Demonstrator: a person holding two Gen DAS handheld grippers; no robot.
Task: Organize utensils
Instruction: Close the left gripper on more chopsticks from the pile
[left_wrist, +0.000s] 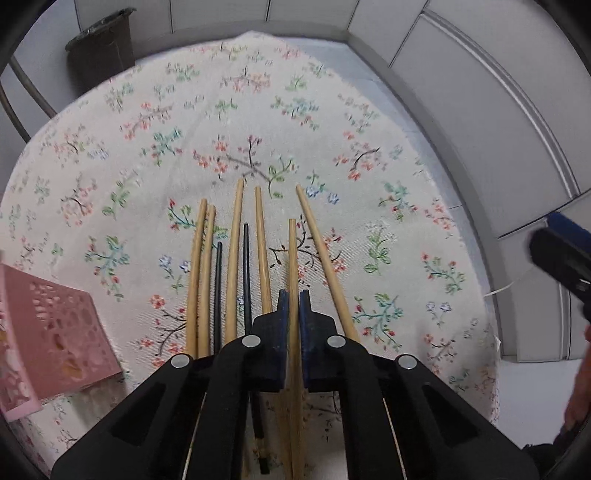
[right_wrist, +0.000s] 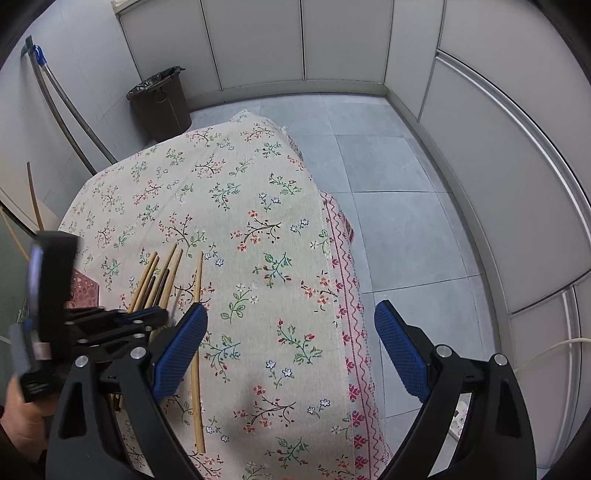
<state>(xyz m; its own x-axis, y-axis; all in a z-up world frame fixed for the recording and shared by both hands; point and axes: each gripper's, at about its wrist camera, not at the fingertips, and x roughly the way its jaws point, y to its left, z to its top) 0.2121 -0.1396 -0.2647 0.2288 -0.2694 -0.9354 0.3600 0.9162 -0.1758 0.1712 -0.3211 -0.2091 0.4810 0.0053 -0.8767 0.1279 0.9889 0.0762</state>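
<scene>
I use the row of chopsticks (left_wrist: 236, 258) on the bench (left_wrist: 406, 258) as my landmark: six pale wooden sticks and two thin black ones, lying side by side on the floral cloth, tips pointing toward the far edge.

My left hand-held gripper (left_wrist: 291, 299) is clenched on one wooden chopstick (left_wrist: 292, 266) in the right part of the row; its dark blue pads press both sides of the shaft.

Beyond the stick tips the cloth lies bare up to the far bench edge, which drops to grey floor and white panelled walls. A dark waste bin (left_wrist: 103, 48) stands on the floor past the far left corner.

Left of the row, a pink perforated basket (left_wrist: 55, 339) sits near the bench's left edge.

My right hand-held gripper (right_wrist: 291, 343) hangs to the right of the row, released, blue pads wide apart over bare cloth, the right-hand one over the bench's right edge. One wooden stick (right_wrist: 197, 350) passes just beside its left pad. Right of that edge is open tiled floor (right_wrist: 406, 221).
</scene>
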